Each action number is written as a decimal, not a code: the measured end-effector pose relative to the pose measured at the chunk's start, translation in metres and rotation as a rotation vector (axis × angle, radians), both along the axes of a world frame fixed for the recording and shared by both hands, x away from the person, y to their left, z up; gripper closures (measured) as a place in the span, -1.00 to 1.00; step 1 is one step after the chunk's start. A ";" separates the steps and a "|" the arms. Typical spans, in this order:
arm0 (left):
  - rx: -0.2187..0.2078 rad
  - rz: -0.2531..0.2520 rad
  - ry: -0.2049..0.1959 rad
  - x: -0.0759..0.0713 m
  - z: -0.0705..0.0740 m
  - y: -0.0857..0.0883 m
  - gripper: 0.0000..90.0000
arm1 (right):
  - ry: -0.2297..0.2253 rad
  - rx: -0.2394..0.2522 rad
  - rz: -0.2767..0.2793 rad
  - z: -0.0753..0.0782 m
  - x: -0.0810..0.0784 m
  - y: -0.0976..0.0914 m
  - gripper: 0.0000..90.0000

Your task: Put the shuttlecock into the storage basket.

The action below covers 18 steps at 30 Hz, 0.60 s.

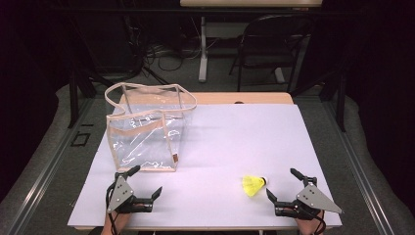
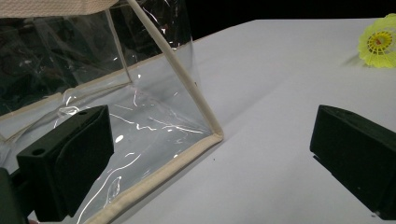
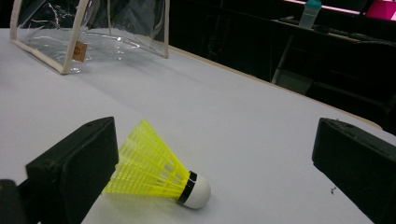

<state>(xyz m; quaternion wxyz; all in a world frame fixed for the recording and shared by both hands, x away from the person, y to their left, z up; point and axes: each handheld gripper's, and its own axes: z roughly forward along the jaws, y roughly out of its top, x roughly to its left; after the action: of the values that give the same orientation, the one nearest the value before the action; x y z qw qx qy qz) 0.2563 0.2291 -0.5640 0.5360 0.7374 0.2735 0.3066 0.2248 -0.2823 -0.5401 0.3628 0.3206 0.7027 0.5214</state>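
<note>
A clear plastic bag (image 1: 147,127) with beige trim stands upright at the table's left, its top open. A yellow shuttlecock (image 1: 253,185) with a white cork tip lies on its side at the front right. My left gripper (image 1: 145,182) rests open at the front left, just before the bag's near bottom edge (image 2: 159,172); the shuttlecock (image 2: 379,43) shows far off at its upper right. My right gripper (image 1: 282,184) rests open at the front right, the shuttlecock (image 3: 154,170) lying just ahead of its left jaw, untouched. The bag (image 3: 88,32) stands far off in the right gripper view.
The white table (image 1: 235,142) spreads wide between bag and shuttlecock. A dark chair (image 1: 274,44) and a desk leg (image 1: 202,49) stand beyond the far edge, on a floor with cables.
</note>
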 end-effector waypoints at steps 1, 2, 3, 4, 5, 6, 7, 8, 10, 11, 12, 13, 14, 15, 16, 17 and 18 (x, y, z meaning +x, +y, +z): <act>0.000 0.001 -0.001 0.000 0.000 0.000 -1.00 | 0.002 0.003 0.002 0.000 0.000 0.000 -1.00; -0.002 0.002 0.000 0.000 0.000 0.000 -1.00 | 0.000 0.003 0.003 0.000 0.001 0.000 -1.00; -0.002 0.002 0.000 0.000 0.000 0.000 -1.00 | 0.000 0.003 0.003 0.000 0.001 0.000 -1.00; -0.003 0.003 0.002 0.000 0.000 0.000 -1.00 | 0.003 0.004 0.003 0.000 0.001 0.000 -1.00; -0.001 0.002 0.002 0.000 0.000 0.000 -1.00 | 0.004 0.004 0.004 -0.001 0.002 0.000 -1.00; -0.001 0.002 0.002 0.000 0.000 0.000 -1.00 | 0.007 0.005 0.005 -0.001 0.002 0.000 -1.00; 0.001 0.002 0.004 0.001 0.000 -0.001 -1.00 | 0.008 0.006 0.006 -0.001 0.002 0.000 -1.00; 0.001 0.002 0.004 0.001 0.000 -0.001 -1.00 | 0.009 0.007 0.007 -0.001 0.003 -0.001 -1.00; 0.001 0.001 0.005 0.002 0.000 -0.001 -1.00 | 0.010 0.006 0.006 -0.001 0.003 -0.001 -1.00; 0.003 0.000 0.006 0.002 0.000 -0.002 -1.00 | 0.012 0.011 0.003 -0.001 0.003 -0.002 -0.99; 0.002 0.000 0.008 0.002 0.000 -0.002 -1.00 | 0.014 0.014 0.003 -0.001 0.003 -0.002 -0.99; 0.001 0.001 0.008 0.002 -0.001 -0.003 -1.00 | 0.014 0.014 0.003 -0.001 0.003 -0.002 -0.99; 0.009 -0.003 0.009 0.003 -0.001 -0.003 -1.00 | 0.014 0.013 0.005 -0.001 0.003 -0.002 -0.99; 0.009 -0.003 0.009 0.003 -0.001 -0.003 -1.00 | 0.014 0.013 0.005 -0.001 0.003 -0.002 -0.99; 0.008 -0.004 0.009 0.003 -0.001 -0.004 -1.00 | 0.013 0.013 0.005 -0.001 0.003 -0.001 -0.99; 0.011 -0.006 0.010 0.003 0.000 -0.004 -1.00 | 0.011 0.011 0.009 -0.001 0.003 -0.001 -0.99; 0.013 -0.008 0.010 0.003 0.000 -0.004 -1.00 | 0.012 0.012 0.011 -0.001 0.004 -0.001 -0.99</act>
<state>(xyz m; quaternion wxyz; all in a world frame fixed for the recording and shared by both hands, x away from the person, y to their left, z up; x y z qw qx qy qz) 0.2590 0.2247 -0.5642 0.5312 0.7434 0.2714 0.3026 0.2284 -0.2836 -0.5413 0.3538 0.3218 0.7036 0.5255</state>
